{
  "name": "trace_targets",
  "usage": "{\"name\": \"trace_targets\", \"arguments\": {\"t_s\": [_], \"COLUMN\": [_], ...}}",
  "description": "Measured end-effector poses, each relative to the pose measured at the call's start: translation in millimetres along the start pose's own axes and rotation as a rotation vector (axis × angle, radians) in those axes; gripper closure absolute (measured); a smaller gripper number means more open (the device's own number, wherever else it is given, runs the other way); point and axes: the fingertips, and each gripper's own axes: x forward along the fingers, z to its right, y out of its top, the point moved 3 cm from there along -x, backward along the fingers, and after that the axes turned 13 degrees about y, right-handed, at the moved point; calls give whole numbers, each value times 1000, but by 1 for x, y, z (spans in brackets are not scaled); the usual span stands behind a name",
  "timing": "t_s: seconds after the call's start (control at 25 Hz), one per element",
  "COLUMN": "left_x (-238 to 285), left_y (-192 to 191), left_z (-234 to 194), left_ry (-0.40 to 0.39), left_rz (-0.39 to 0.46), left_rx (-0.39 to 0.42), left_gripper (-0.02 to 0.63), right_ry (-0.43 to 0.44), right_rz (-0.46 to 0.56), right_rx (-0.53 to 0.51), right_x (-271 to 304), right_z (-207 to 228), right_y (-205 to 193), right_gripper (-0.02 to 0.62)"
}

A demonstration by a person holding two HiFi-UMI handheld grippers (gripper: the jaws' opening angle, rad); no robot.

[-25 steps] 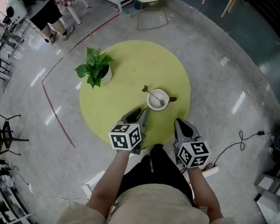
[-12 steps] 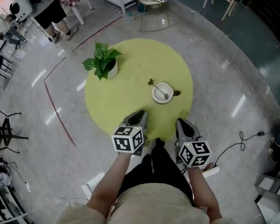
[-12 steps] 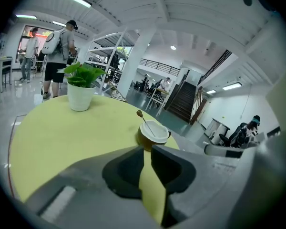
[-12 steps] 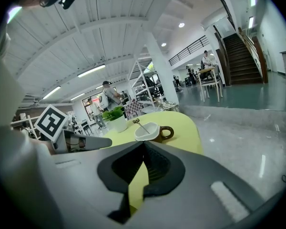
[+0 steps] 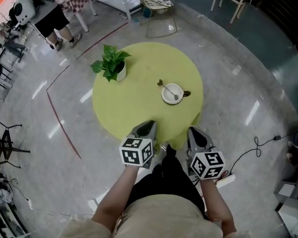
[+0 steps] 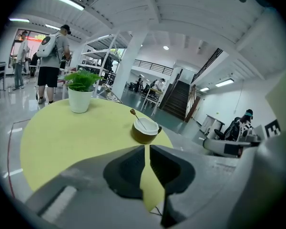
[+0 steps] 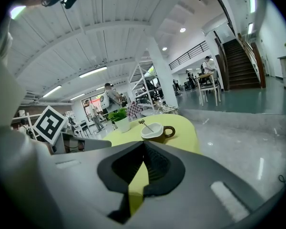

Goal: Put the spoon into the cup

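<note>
A brown cup (image 5: 173, 93) with a white inside stands on the right part of the round yellow-green table (image 5: 134, 103). The spoon (image 5: 172, 91) rests in it, handle leaning out to the far left. In the left gripper view the cup (image 6: 145, 131) and spoon (image 6: 139, 120) lie ahead, well beyond the jaws. My left gripper (image 5: 147, 127) hovers at the table's near edge, its jaws closing to a thin slit with nothing between them. My right gripper (image 5: 196, 132) hangs just off the near edge, shut and empty, with the cup (image 7: 156, 131) ahead of it.
A potted green plant (image 5: 111, 64) stands at the table's far left. People (image 5: 53, 11) and chairs are beyond the table at upper left. A cable (image 5: 258, 148) lies on the floor at right. A red line (image 5: 59, 125) marks the floor at left.
Both grippers have drawn back from the cup toward the table's near edge. The left jaws have narrowed. The cup with the spoon in it has stayed put on the table.
</note>
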Motion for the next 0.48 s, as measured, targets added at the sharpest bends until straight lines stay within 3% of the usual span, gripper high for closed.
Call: {"name": "trace_targets", "arguments": {"t_s": [0.48], "left_x": [-33], "left_y": [-17], "left_z": [1], "left_ry": [-21], "left_rz": [2], "left_rx": [38], "left_gripper": [597], "right_ry": [-19], "right_rz": [11], "right_rx": [-13], "right_x": [-24], "right_z": [-26], "right_y": [-15], "right_gripper": [594]}}
